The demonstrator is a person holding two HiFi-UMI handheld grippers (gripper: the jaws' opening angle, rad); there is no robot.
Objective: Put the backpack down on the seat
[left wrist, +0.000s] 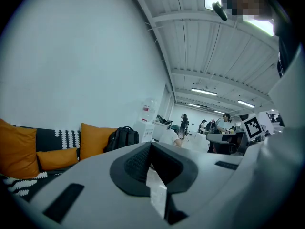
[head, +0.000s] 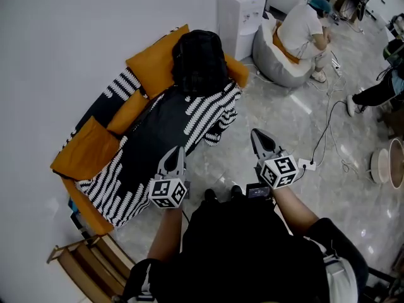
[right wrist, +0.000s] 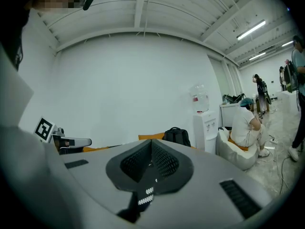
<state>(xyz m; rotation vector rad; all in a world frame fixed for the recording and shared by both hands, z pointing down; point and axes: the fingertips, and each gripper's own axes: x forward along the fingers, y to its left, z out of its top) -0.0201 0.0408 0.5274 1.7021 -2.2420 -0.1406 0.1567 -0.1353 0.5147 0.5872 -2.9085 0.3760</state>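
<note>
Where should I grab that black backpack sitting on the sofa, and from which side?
Take the small carry loop at the top of the backpack. It stands upright at the far end of the sofa with an orange cushion behind it, so the loop is its highest part and looks free. Coming down from above on its front side, away from the cushion, is probably the easiest approach.

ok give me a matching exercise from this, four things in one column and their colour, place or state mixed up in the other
Column one
1. backpack
2. water dispenser
3. left gripper
4. beanbag

Column two
a. grey, with a person sitting on it
b. jaws shut, nothing held
c. white, standing upright
d. black, resting on the sofa

Pairs: 1-d, 2-c, 3-b, 4-a
</note>
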